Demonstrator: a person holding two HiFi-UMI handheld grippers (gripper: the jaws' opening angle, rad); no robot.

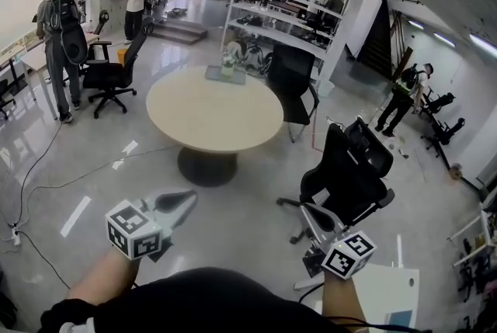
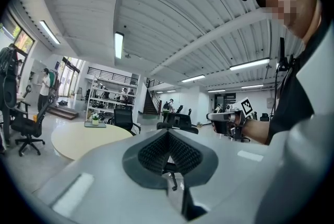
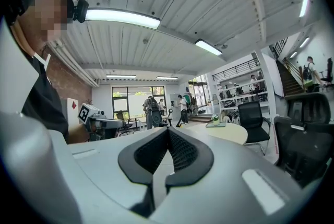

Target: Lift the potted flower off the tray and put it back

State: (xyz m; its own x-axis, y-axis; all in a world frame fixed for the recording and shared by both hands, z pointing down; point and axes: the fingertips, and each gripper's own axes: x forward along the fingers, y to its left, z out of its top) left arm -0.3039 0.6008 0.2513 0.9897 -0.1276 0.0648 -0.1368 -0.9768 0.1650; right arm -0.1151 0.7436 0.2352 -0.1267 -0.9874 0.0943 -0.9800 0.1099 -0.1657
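Note:
A small potted flower (image 1: 227, 64) stands on a grey tray (image 1: 224, 76) at the far edge of a round beige table (image 1: 215, 118), well ahead of me. Both grippers hang low in front of my body, far short of the table. My left gripper (image 1: 185, 202) is shut with nothing in it, and its pads meet at the tips (image 2: 168, 132). My right gripper (image 1: 311, 213) is also shut and empty, its pads together (image 3: 168, 129). The left gripper view shows the flower (image 2: 95, 119) far off at the left. In the right gripper view the flower (image 3: 215, 119) sits small on the table (image 3: 224, 133).
A black office chair (image 1: 348, 168) stands just ahead of my right gripper, another (image 1: 291, 83) behind the table, a third (image 1: 112, 74) at the left. People (image 1: 62, 36) stand at the far left. Shelving (image 1: 287, 9) lines the back. Cables (image 1: 43, 184) cross the floor.

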